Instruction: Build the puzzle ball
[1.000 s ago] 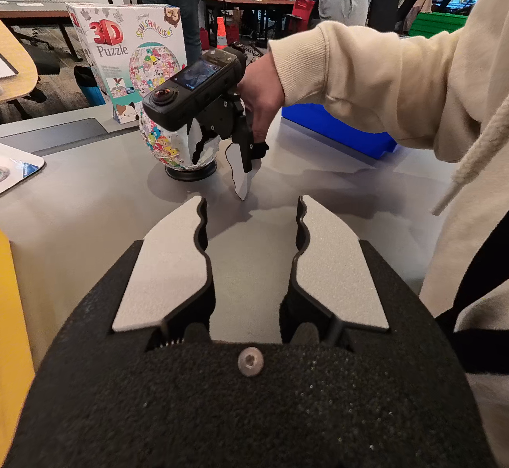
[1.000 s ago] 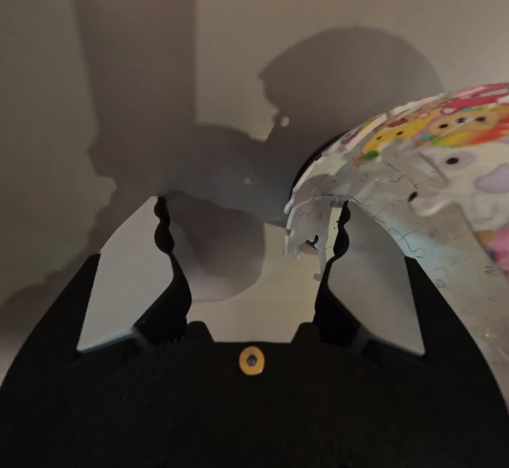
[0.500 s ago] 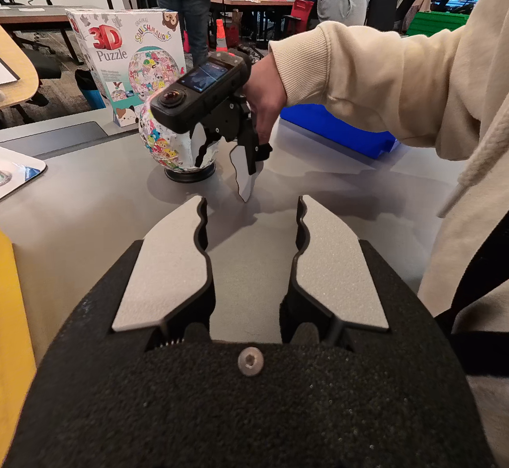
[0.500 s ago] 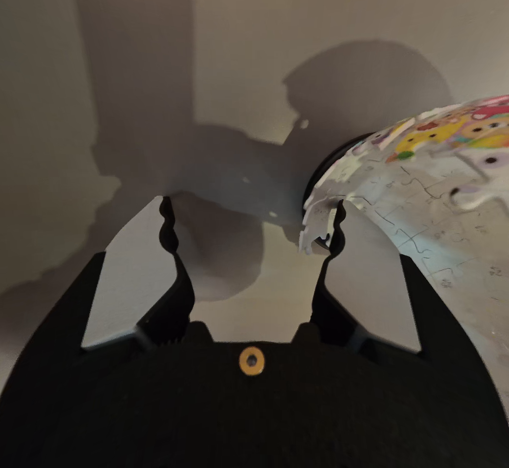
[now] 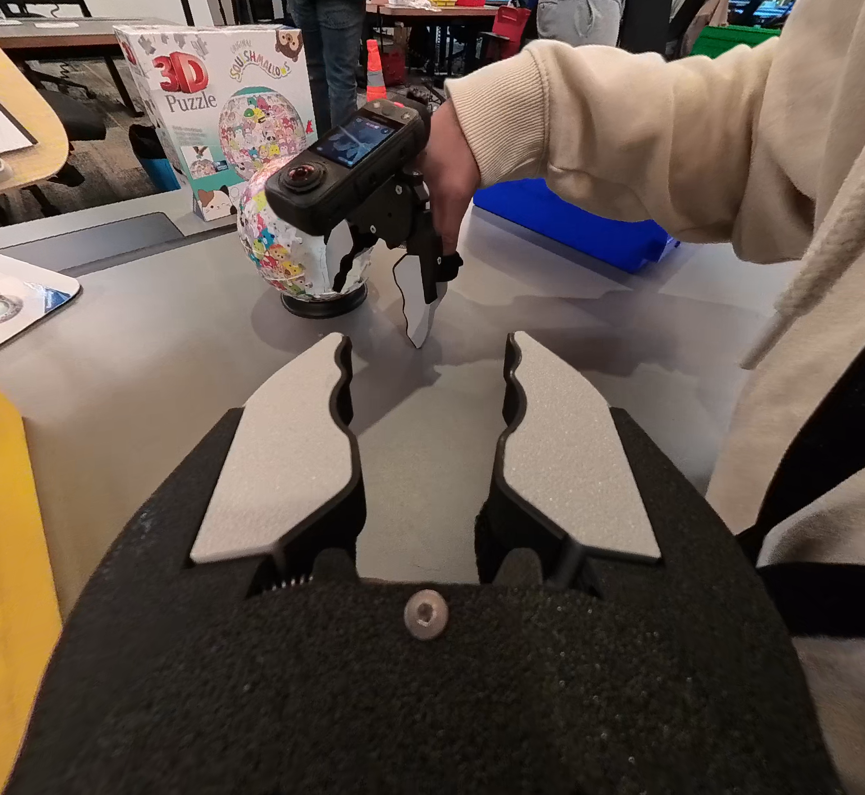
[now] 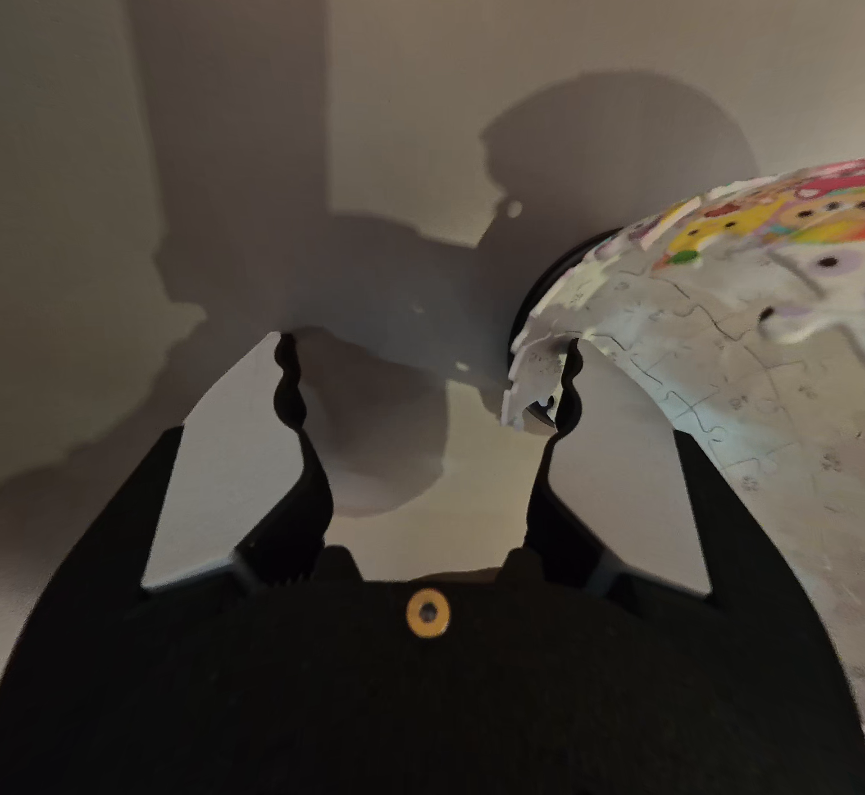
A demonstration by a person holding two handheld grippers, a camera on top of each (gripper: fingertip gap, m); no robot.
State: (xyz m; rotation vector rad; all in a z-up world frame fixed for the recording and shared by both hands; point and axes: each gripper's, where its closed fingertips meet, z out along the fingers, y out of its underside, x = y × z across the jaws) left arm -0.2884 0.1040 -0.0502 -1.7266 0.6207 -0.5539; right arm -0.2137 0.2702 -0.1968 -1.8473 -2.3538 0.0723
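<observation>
Tabletop: grey, carries all items; seen from both wrist views.

Sleeve: cream, enters left wrist view from 3 o'clock; hand grips the right gripper's handle.

Box: printed puzzle carton, upright at 11 o'clock in left wrist view, behind the ball, w/ a gap between them.

Blue bin: at 2 o'clock, partly hidden under the sleeve.

Left gripper: foreground of left wrist view; fingers spread wide, nothing between them, only bare tabletop. Well apart from the ball, which lies toward 11–12 o'clock.

Right gripper: carries a black camera on top, points down at tabletop just beside the ball. In right wrist view fingers stand wide, holding nothing; the 3 o'clock finger's tip overlaps the ball's jagged white edge. Contact vs. just beside: cannot tell.

Ball: puzzle ball, part-built, colourful cartoon print w/ white unprinted areas; sits on stand. In right wrist view it fills 2–4 o'clock, piece seams visible, open edge ragged near the fingertip.

Stand: black ring under the ball, resting on tabletop; its rim shows at 2 o'clock in right wrist view.
</observation>
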